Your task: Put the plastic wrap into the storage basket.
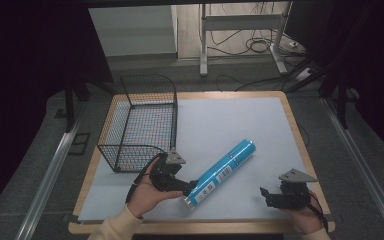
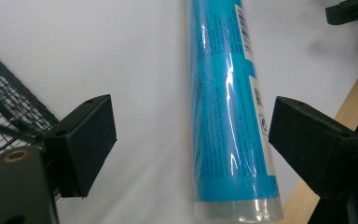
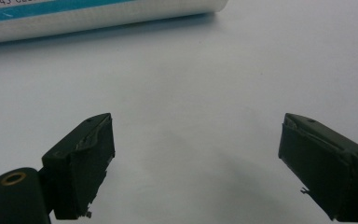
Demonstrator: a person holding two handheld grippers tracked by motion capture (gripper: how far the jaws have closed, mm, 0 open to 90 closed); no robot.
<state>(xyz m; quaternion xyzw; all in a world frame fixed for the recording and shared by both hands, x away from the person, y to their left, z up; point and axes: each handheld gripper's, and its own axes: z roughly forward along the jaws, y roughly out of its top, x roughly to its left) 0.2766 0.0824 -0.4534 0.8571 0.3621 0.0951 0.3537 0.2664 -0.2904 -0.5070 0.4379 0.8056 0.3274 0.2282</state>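
Blue tube (image 1: pixel 221 172) lies on its side on the pale mat (image 1: pixel 230 120) that covers the table (image 1: pixel 295 125), running diagonally from the near-left up toward the far-right; a white label with print sits on its nearer half. Left hand-held gripper (image 1: pixel 192 188) is at the tube's near end, jaws spread wide. In the left gripper view the tube (image 2: pixel 228 116) lies between the two black jaws, closer to the right-hand one; bare mat shows between the tube and the left-hand jaw, and the right-hand pad (image 2: pixel 307 140) appears to stand just off the tube's side, though the angle is too poor to rule out a light touch. No clamping seen, so the tube rests on the mat, not lifted. Clear cap end of the tube is nearest this camera. Black wire basket (image 1: pixel 140 125) stands on the far-left part of the table, just beyond the left hand (image 1: pixel 147 195); its mesh shows at the left edge of the left gripper view. Right hand-held gripper (image 1: pixel 264 196) is low over the mat near the front-right corner, well apart from the tube, jaws wide apart with nothing between them. In the right gripper view the tube (image 3: pixel 98 18) crosses the top of the frame, beyond the jaw tips, with bare mat between.
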